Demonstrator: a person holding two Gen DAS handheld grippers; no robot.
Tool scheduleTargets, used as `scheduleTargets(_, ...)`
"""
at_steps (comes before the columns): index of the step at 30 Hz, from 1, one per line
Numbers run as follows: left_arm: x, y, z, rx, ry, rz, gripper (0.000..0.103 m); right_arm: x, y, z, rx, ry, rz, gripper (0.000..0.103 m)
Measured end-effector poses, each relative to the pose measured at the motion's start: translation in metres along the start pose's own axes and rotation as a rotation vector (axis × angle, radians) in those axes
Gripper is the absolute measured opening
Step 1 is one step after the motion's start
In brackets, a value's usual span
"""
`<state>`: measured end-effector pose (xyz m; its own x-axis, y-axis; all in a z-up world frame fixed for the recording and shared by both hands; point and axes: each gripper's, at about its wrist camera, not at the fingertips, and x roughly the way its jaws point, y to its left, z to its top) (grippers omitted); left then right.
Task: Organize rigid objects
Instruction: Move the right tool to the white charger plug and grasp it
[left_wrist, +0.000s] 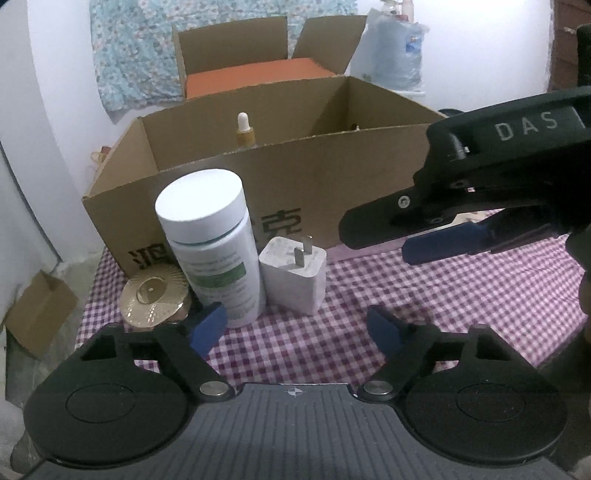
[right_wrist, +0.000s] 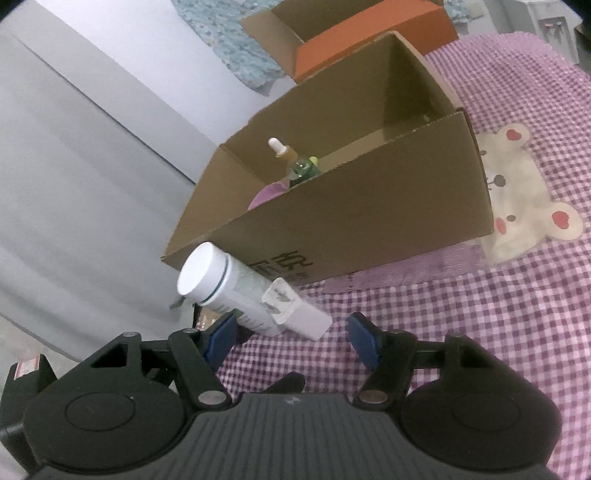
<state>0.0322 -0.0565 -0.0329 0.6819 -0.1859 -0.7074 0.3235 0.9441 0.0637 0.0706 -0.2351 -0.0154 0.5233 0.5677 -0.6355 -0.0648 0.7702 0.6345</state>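
1. Three loose items stand on the checked cloth (left_wrist: 424, 295) in front of the cardboard box (left_wrist: 332, 177): a white supplement bottle (left_wrist: 210, 251), a white plug adapter (left_wrist: 293, 275) just beside it with prongs up, and a gold ribbed jar lid (left_wrist: 153, 299) on the bottle's other side.
2. Inside the box: a dropper bottle (right_wrist: 281, 149), a green bottle (right_wrist: 303, 170) and something purple (right_wrist: 267, 194); an orange box (left_wrist: 255, 77) sits behind.
3. Left gripper (left_wrist: 295, 328): fingers spread apart, empty, facing the bottle and adapter.
4. Right gripper (right_wrist: 291, 339): fingers released, holding nothing; it hovers above the cloth, right of the adapter.
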Motion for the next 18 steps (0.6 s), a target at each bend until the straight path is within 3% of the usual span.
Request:
scheduleTargets(5,0.010,0.000,0.000,-0.004,0.007,0.009,0.070,0.014,-0.004,0.010,-0.007,0.015,0.020,0.058)
scheduleTargets(9,0.017,-0.006,0.000,0.004,0.015,-0.001,0.061,0.025,-0.001,0.016,-0.032,0.028,0.033,0.055)
scheduleTargets(18,0.026,-0.008,0.003,-0.024,0.033,-0.013,0.054,0.045,0.006,0.023,-0.061,0.061,0.044,0.054)
